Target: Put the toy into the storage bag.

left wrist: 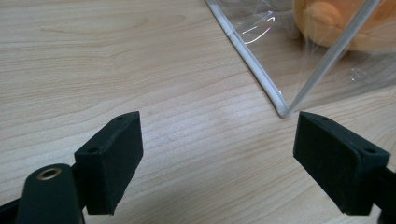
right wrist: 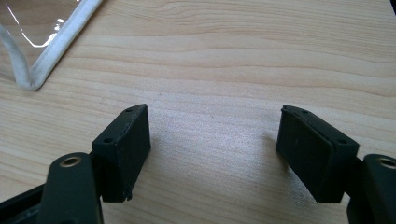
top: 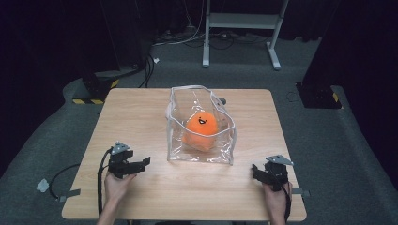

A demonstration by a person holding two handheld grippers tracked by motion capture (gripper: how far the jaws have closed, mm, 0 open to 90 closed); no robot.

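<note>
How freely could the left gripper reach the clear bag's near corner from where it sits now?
Probably yes: the left gripper stands open on bare table, with the clear bag corner just ahead of its jaws and nothing between. The orange plush toy sits inside, farther back.

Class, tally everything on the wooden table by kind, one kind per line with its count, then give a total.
Clear plastic bag: 1
Orange plush toy, inside the bag: 1
Tongs, both open: 2, the left tongs and the right tongs
Total: 4
</note>
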